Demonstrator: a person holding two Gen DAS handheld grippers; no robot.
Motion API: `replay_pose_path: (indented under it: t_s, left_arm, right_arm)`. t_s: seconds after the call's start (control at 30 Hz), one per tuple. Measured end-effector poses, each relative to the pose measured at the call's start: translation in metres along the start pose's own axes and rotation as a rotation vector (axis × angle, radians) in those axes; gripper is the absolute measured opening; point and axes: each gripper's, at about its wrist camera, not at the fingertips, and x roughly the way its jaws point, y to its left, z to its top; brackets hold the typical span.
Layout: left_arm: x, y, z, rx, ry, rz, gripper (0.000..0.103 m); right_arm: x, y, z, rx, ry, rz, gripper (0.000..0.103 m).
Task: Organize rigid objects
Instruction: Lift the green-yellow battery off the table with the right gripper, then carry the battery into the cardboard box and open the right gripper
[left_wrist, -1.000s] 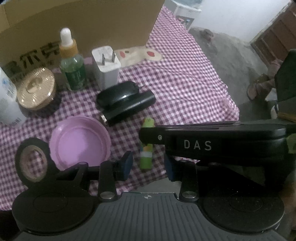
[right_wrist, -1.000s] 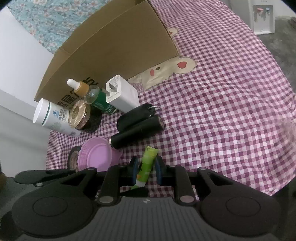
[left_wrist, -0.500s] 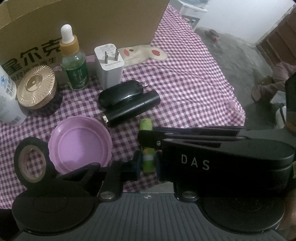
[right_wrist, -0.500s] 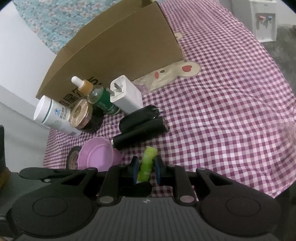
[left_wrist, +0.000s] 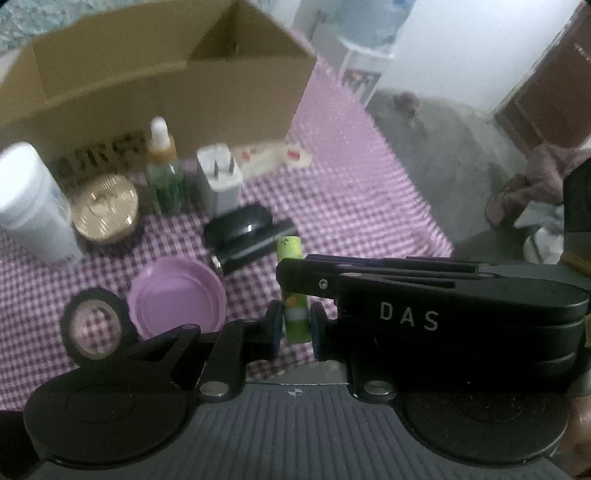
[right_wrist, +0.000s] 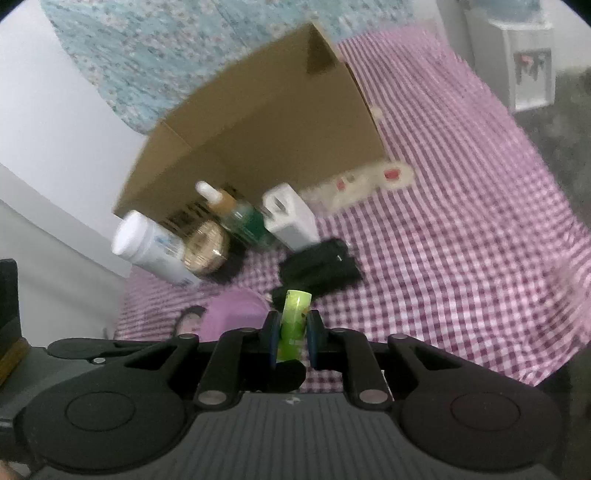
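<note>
A small green tube (left_wrist: 293, 321) is held off the checked cloth, pinched from two sides. My left gripper (left_wrist: 295, 326) is shut on its lower part. My right gripper (right_wrist: 292, 334) is shut on the same tube (right_wrist: 293, 317), higher up. In the left wrist view its black housing marked DAS (left_wrist: 408, 319) reaches in from the right, across the tube's middle. The tube's top end pokes up in front of the black items (left_wrist: 247, 240). An open cardboard box (left_wrist: 159, 85) stands behind.
In front of the box stand a white bottle (left_wrist: 33, 206), a gold-lidded jar (left_wrist: 105, 206), a green dropper bottle (left_wrist: 164, 177) and a white plug charger (left_wrist: 219, 181). A purple lid (left_wrist: 177, 295) and a black tape roll (left_wrist: 94, 325) lie near. The cloth's edge drops off at right.
My left gripper closed onto the green tube. Both grippers then rose together, lifting the tube off the cloth, and both views tipped up so the box's open top shows.
</note>
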Motion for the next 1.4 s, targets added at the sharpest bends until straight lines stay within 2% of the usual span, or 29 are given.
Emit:
replay_pose_path:
  t_s: [0.17, 0.37, 0.6, 0.77, 1.03, 1.2, 1.4]
  left_arm:
    - [-0.040, 0.001, 0.006, 0.008, -0.101, 0.008, 0.015]
    - [-0.086, 0.016, 0.023, -0.024, -0.212, 0.045, 0.015]
    - [-0.123, 0.055, 0.058, -0.108, -0.300, 0.090, 0.015]
    - [-0.121, 0.088, 0.092, -0.176, -0.299, 0.126, 0.015]
    - [-0.080, 0.141, 0.128, -0.286, -0.218, 0.166, 0.016]
    - [-0.070, 0.157, 0.135, -0.307, -0.199, 0.247, 0.021]
    - [-0.069, 0.171, 0.133, -0.343, -0.203, 0.263, 0.025]
  right_arm:
    - [-0.028, 0.029, 0.010, -0.057, -0.079, 0.014, 0.017]
    - [-0.039, 0.073, 0.033, -0.152, -0.150, 0.059, 0.016]
    - [-0.028, 0.132, 0.083, -0.252, -0.158, 0.146, 0.016]
    - [0.004, 0.163, 0.129, -0.258, -0.096, 0.212, 0.016]
    - [0.084, 0.179, 0.180, -0.187, 0.077, 0.216, 0.016]
    - [0.138, 0.175, 0.200, -0.143, 0.182, 0.226, 0.016]
    - [0.195, 0.181, 0.210, -0.164, 0.254, 0.180, 0.016]
